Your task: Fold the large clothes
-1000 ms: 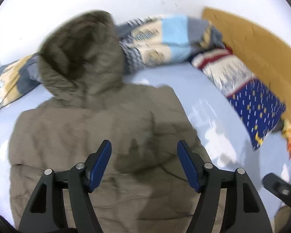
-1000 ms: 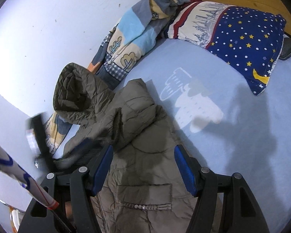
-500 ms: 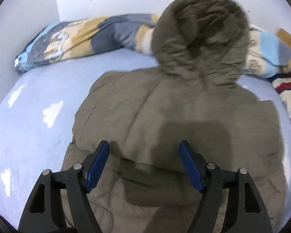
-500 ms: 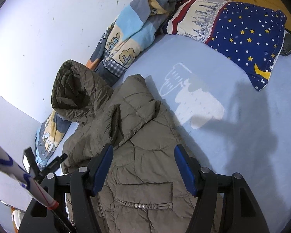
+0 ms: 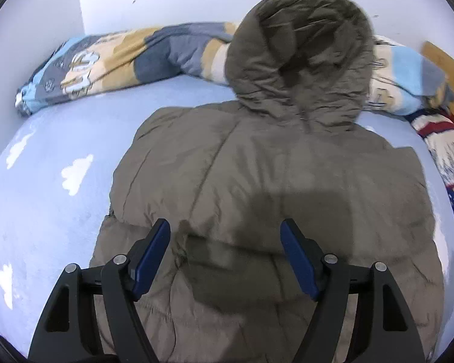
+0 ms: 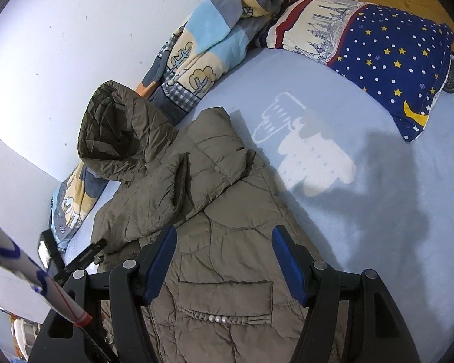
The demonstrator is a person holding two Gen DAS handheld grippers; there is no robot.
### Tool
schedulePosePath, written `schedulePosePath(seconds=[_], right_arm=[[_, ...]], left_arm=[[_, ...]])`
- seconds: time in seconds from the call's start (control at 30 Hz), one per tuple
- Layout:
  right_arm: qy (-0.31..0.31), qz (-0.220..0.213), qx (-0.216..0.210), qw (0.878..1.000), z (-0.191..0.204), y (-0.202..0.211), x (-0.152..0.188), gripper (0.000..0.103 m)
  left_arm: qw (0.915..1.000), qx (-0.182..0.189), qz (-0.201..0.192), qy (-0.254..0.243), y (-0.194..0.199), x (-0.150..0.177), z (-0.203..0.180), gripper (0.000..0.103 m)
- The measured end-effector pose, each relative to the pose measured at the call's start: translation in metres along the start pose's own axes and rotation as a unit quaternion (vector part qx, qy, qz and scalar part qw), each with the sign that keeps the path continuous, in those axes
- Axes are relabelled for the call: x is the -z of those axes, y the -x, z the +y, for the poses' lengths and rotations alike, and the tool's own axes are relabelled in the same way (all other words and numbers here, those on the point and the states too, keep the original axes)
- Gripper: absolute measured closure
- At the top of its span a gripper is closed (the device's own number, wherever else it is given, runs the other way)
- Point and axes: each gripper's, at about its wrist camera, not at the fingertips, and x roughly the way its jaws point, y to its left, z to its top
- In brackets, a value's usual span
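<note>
The left gripper (image 5: pixel 225 242) has swung leftward over the past second, so the coat (image 5: pixel 272 196) now sits squarely ahead of it instead of off to one side, and the motion blur has cleared; its jaws stand apart with nothing between them, hovering over the coat's middle. The right gripper (image 6: pixel 224 249) has barely moved, its jaws likewise apart and empty above the pocket (image 6: pixel 225 299). The coat lies on the bed (image 6: pixel 378 227) towards its wall-side edge, with the hood (image 5: pixel 299 57) propped against the blanket (image 5: pixel 106 60) along the wall and the pillow (image 6: pixel 393 48) well apart at the head end. A sleeve seems already folded across the body, though I cannot tell how neatly. With both grippers lined up and empty, the coat looks ready for the next fold, likely hood or hem; nothing is gripped yet.
</note>
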Motion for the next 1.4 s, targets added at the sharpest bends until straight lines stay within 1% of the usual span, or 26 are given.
schedulePosePath(seconds=[0.07,0.17,0.27,0.3,0.4,0.43,0.53,0.6,0.63,0.67,0.7,0.73,0.77,0.9,1.0,1.03,1.1,1.17,1.23,1.3,1.33,1.4], right_arm=[[0.007,0.003,0.003,1.000,0.002,-0.002,0.003,0.033],[0.018,0.009,0.007,1.000,0.006,-0.005,0.007,0.033],[0.034,0.012,0.012,0.999,0.013,-0.007,0.011,0.033],[0.042,0.013,0.015,0.999,0.015,-0.008,0.013,0.033],[0.057,0.027,0.016,0.998,0.022,-0.016,0.020,0.033],[0.063,0.032,0.017,0.997,0.023,-0.018,0.022,0.033],[0.091,0.040,0.029,0.995,0.031,-0.027,0.030,0.033],[0.098,0.045,0.030,0.994,0.033,-0.031,0.034,0.033],[0.102,0.048,0.031,0.993,0.034,-0.032,0.036,0.033],[0.107,0.049,0.029,0.993,0.036,-0.033,0.038,0.035],[0.114,0.047,0.023,0.992,0.038,-0.033,0.040,0.041],[0.127,0.043,0.015,0.991,0.042,-0.032,0.042,0.060],[0.145,0.041,0.012,0.989,0.048,-0.033,0.045,0.067],[0.179,0.034,-0.004,0.983,0.061,-0.037,0.059,0.068],[0.200,0.038,0.001,0.979,0.068,-0.044,0.070,0.068],[0.202,0.039,0.000,0.979,0.069,-0.047,0.071,0.068],[0.197,0.049,0.010,0.979,0.074,-0.057,0.071,0.068],[0.207,0.062,0.015,0.976,0.089,-0.073,0.067,0.068],[0.234,0.059,0.037,0.970,0.113,-0.088,0.056,0.068],[0.237,0.059,0.026,0.969,0.129,-0.101,0.042,0.068],[0.242,0.053,0.028,0.968,0.141,-0.111,0.031,0.068],[0.251,0.049,0.042,0.966,0.151,-0.129,0.018,0.068]], left_arm=[[0.9999,0.007,-0.002,-0.012,0.009,0.009,-0.003,0.029],[0.9997,0.006,-0.002,-0.023,0.016,0.026,-0.006,0.029],[0.9994,-0.004,0.016,-0.030,0.012,0.046,0.000,0.029],[0.9991,-0.008,0.028,-0.031,0.008,0.051,0.003,0.029],[0.9952,-0.021,0.087,-0.040,-0.007,0.069,0.012,0.029],[0.9939,-0.025,0.098,-0.044,-0.008,0.075,0.015,0.029],[0.9955,-0.011,0.076,-0.056,0.011,0.082,0.017,0.029],[0.9968,0.002,0.053,-0.060,0.033,0.085,0.020,0.029],[0.9976,0.013,0.032,-0.060,0.049,0.087,0.023,0.029],[0.9977,0.021,0.021,-0.061,0.058,0.088,0.026,0.029],[0.9977,0.029,0.000,-0.062,0.070,0.090,0.030,0.029],[0.9975,0.029,-0.021,-0.061,0.079,0.090,0.035,0.029],[0.9973,0.027,-0.032,-0.061,0.083,0.091,0.037,0.029],[0.9968,0.019,-0.049,-0.060,0.086,0.081,0.049,0.029],[0.9962,0.024,-0.062,-0.057,0.088,0.072,0.057,0.029],[0.9961,0.028,-0.061,-0.057,0.085,0.070,0.058,0.029],[0.9960,0.024,-0.060,-0.063,0.083,0.067,0.054,0.029],[0.9955,0.020,-0.064,-0.066,0.084,0.065,0.056,0.029],[0.9954,0.024,-0.068,-0.062,0.088,0.063,0.060,0.029],[0.9954,0.031,-0.071,-0.056,0.090,0.062,0.063,0.029],[0.9954,0.031,-0.072,-0.055,0.089,0.061,0.064,0.029],[0.9954,0.028,-0.073,-0.055,0.088,0.060,0.065,0.029]])
